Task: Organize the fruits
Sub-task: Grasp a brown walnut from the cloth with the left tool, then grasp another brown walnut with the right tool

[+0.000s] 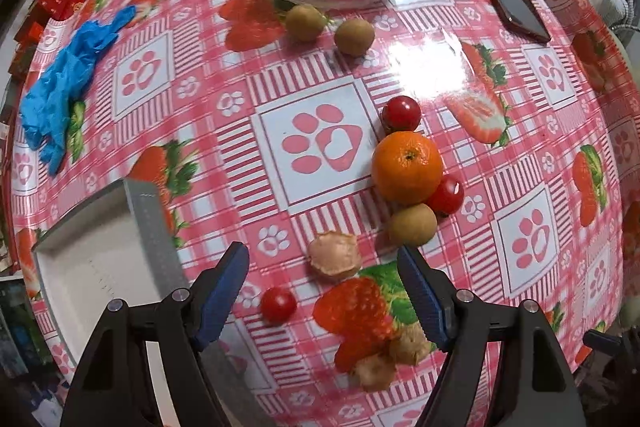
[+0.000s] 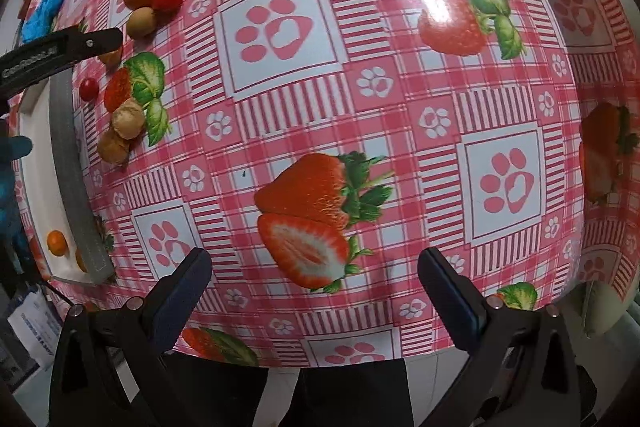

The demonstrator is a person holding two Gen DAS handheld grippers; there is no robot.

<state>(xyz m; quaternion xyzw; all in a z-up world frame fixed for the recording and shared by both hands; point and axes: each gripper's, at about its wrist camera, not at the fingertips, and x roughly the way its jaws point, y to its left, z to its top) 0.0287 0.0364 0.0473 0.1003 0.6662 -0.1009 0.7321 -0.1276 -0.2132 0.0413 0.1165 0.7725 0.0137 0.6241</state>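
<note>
While hovering left hand-held gripper (image 1: pixel 324 291), jaws spread and empty, over cherry tomato (image 1: pixel 278 305), I am centring before pinching; right hand-held gripper (image 2: pixel 316 291) also spread

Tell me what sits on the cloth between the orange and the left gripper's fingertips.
In the left wrist view, a tan longan touches the orange on its near side, and a peeled shell piece lies just ahead of the open left gripper.
</note>
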